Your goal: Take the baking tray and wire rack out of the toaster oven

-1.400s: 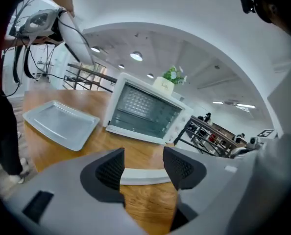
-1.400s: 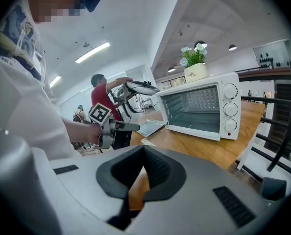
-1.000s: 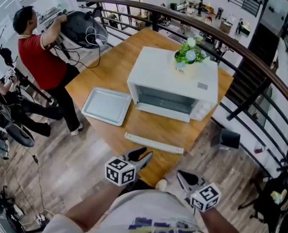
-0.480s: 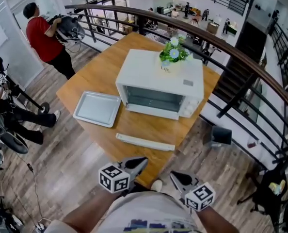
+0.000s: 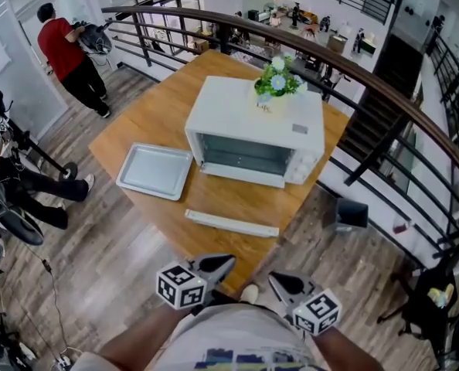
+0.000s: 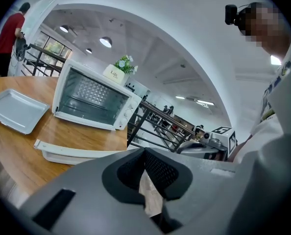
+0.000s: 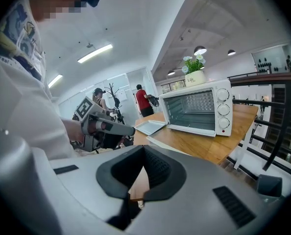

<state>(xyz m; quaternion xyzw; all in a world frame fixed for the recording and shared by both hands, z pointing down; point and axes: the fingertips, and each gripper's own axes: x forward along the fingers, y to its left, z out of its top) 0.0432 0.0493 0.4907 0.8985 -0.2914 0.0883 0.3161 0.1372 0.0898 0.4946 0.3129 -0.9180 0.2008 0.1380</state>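
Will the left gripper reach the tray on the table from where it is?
Probably not yet. The left gripper is shut and held by the person's body, back at the table's near corner, while the tray lies farther in, beside the oven. Nothing blocks the path, though.

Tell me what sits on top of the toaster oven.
A potted plant with white and blue flowers stands on the toaster oven, toward the back edge of its top. Nothing else stands there. Only the patch under the pot is hidden.
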